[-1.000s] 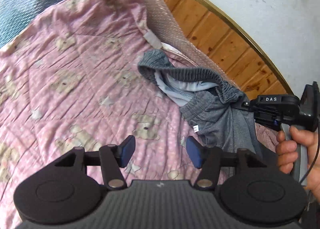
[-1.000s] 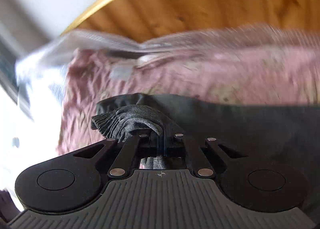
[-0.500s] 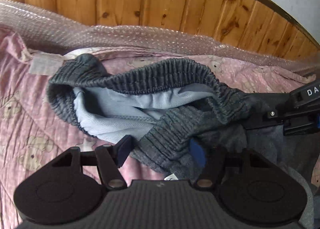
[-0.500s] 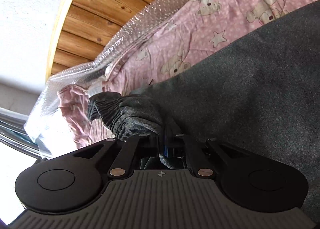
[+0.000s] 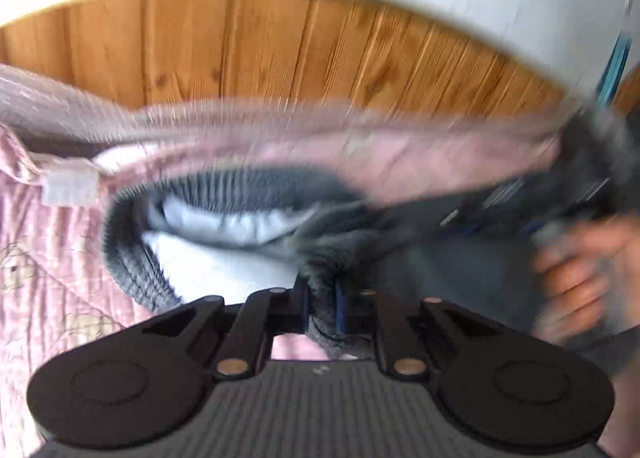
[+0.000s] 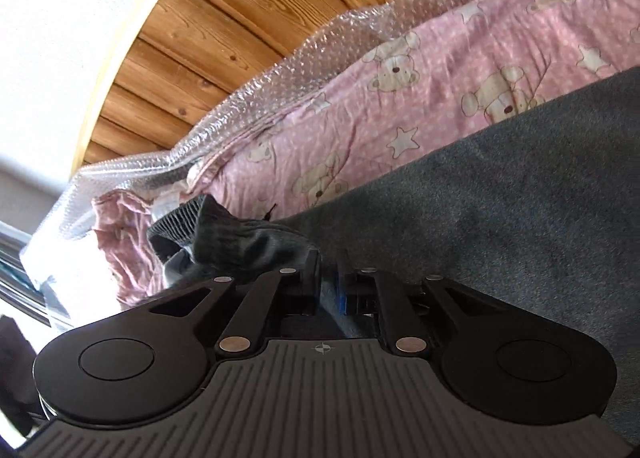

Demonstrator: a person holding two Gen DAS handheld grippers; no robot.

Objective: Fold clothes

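Note:
Grey pants (image 6: 500, 218) lie on a pink bear-print quilt (image 6: 400, 98). Their ribbed waistband (image 5: 248, 182) gapes and shows a pale lining. My left gripper (image 5: 322, 298) is closing, and its blue pads pinch a bunched fold of the waistband. In the right wrist view my right gripper (image 6: 329, 282) is opening. Its jaws stand slightly apart, with a strip of the grey cloth still between them. In the left wrist view, a person's hand (image 5: 576, 278) and the right tool are a blur at the right.
A wooden panel (image 5: 280, 46) rises behind the bed under a white wall. Bubble wrap (image 6: 280, 98) runs along the quilt's far edge. The left wrist view is smeared by motion.
My left gripper moved onto the waistband and closed on it, rolling as it went. My right gripper's jaws, clamped on the cloth before, have parted a little.

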